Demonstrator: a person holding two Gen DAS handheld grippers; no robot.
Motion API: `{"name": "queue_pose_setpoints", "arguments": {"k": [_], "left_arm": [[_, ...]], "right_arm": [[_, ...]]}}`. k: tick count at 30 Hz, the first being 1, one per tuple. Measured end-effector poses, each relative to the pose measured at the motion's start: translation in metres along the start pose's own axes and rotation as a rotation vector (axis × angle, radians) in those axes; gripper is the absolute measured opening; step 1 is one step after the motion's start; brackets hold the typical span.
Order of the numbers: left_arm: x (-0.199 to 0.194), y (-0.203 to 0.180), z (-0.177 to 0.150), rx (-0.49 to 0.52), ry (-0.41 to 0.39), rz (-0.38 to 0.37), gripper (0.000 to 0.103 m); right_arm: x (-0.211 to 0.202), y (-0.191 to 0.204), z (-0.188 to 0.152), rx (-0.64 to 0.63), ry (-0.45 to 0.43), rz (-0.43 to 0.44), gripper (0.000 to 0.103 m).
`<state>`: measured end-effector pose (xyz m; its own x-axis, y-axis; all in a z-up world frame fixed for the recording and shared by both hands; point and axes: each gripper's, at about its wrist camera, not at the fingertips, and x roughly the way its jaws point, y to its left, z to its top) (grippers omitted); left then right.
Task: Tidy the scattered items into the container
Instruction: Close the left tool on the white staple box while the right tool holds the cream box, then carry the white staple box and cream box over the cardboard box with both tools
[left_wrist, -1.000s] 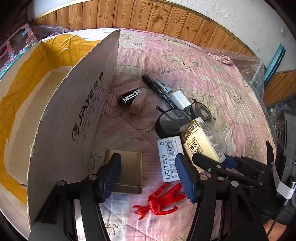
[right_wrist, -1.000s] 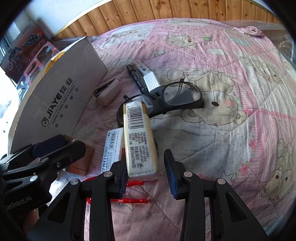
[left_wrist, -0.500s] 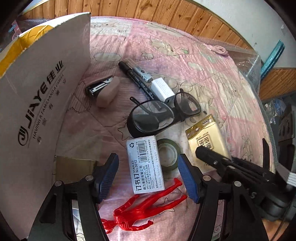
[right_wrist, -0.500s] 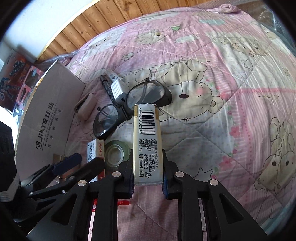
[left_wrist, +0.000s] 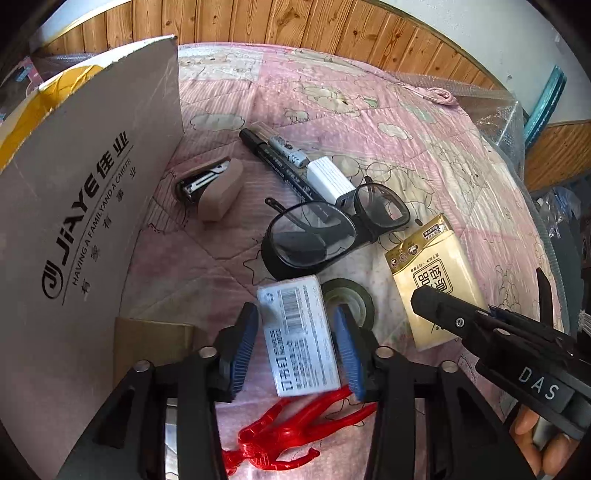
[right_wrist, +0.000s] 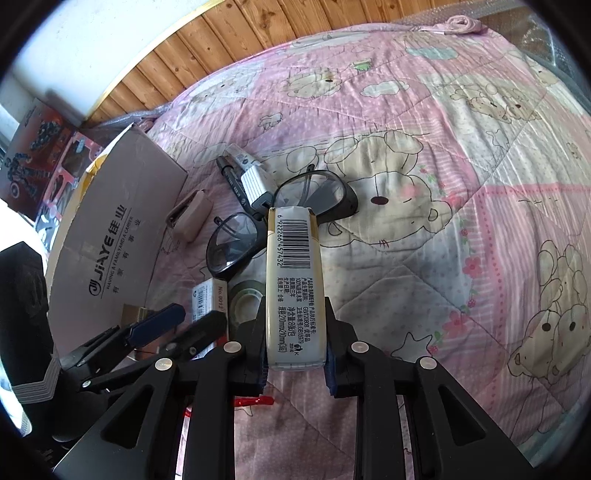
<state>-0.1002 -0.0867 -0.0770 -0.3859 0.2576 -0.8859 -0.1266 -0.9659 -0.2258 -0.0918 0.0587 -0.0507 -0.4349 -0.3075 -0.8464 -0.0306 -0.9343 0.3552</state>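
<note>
The grey cardboard box (left_wrist: 85, 206), printed JiAYE, stands at the left of a pink quilt (left_wrist: 369, 122). My left gripper (left_wrist: 295, 350) is shut on a white staple box (left_wrist: 299, 332), one blue pad against each long side. My right gripper (right_wrist: 295, 365) is shut on a cream tissue pack (right_wrist: 293, 280), held above the quilt with its barcode up. From the left wrist view the tissue pack (left_wrist: 436, 280) shows with one right finger (left_wrist: 447, 314) across it. The left gripper (right_wrist: 173, 325) sits beside the cardboard box (right_wrist: 118, 236).
On the quilt lie black glasses (left_wrist: 332, 229), a black marker (left_wrist: 280, 166), a white charger (left_wrist: 330, 179), a beige stapler (left_wrist: 214, 188), a green tape roll (left_wrist: 351, 295), a red plastic figure (left_wrist: 288, 435) and a small brown box (left_wrist: 155, 339). Wood panelling (left_wrist: 295, 22) runs behind the bed.
My left gripper moved onto the staple box and closed on it. My right gripper closed on the tissue pack and lifted it off the tape roll.
</note>
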Motion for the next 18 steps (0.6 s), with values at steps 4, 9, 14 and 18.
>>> {"name": "queue_pose_setpoints", "arguments": {"k": [4,9,14,18], "left_arm": [[0.002,-0.009,-0.007,0.037,-0.017,0.024,0.053],[-0.005,-0.009,-0.005,0.031,-0.036,0.002,0.04],[-0.029,-0.011,0.003,0.039,-0.099,0.003,0.04],[-0.039,-0.008,0.006,0.039,-0.106,0.04,0.04]], "right_arm": [[-0.002,0.005,0.0,-0.018,-0.004,0.012,0.025],[-0.009,0.008,0.001,-0.032,-0.028,0.032,0.024],[-0.016,0.01,0.002,-0.034,-0.05,0.053,0.024],[-0.02,0.014,0.0,-0.05,-0.057,0.058,0.024]]}}
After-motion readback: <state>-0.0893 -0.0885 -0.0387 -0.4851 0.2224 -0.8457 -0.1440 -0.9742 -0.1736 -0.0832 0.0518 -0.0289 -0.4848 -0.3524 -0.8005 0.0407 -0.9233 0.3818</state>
